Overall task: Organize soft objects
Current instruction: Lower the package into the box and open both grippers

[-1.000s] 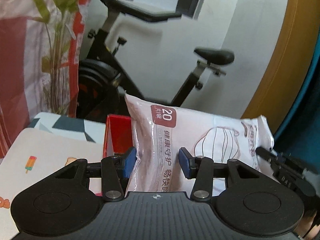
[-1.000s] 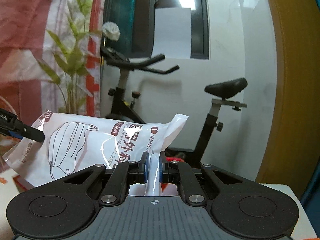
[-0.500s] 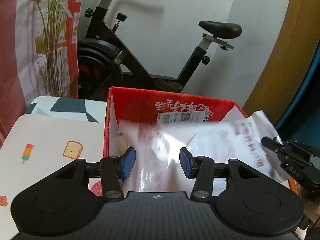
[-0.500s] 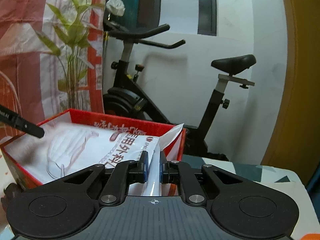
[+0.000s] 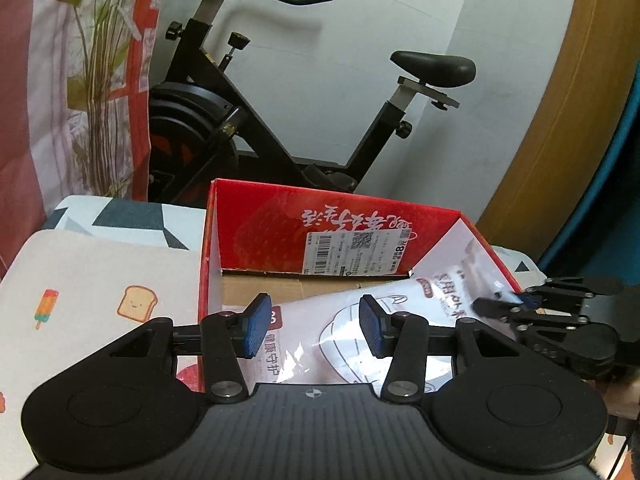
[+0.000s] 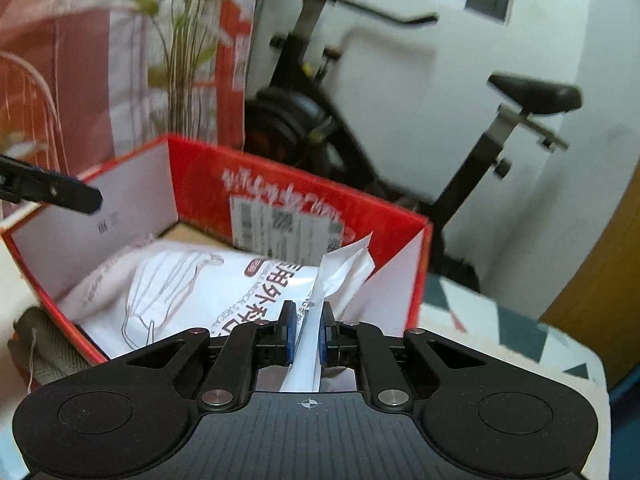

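A white plastic pack of face masks (image 5: 452,288) lies slanted inside an open red cardboard box (image 5: 280,216) on the table. My right gripper (image 6: 307,336) is shut on the pack's crimped end (image 6: 344,264) near the box's right wall. In the left wrist view it reaches in from the right (image 5: 486,305). My left gripper (image 5: 313,326) hangs open over the near part of the box, its blue pads apart and not pressing the pack (image 6: 180,280) below. One of its fingers (image 6: 52,194) shows over the box's left wall (image 6: 80,216).
A tablecloth printed with toast and ice lollies (image 5: 92,272) covers the table left of the box. An olive cloth bundle (image 6: 36,340) sits against the box's near left corner. Behind the table stand an exercise bike (image 5: 240,120) and a tall plant (image 5: 100,100).
The mask pack, held up in front of both cameras a second ago, has come down into the red box. My right gripper sank and tipped downward with it. The left gripper dipped slightly.
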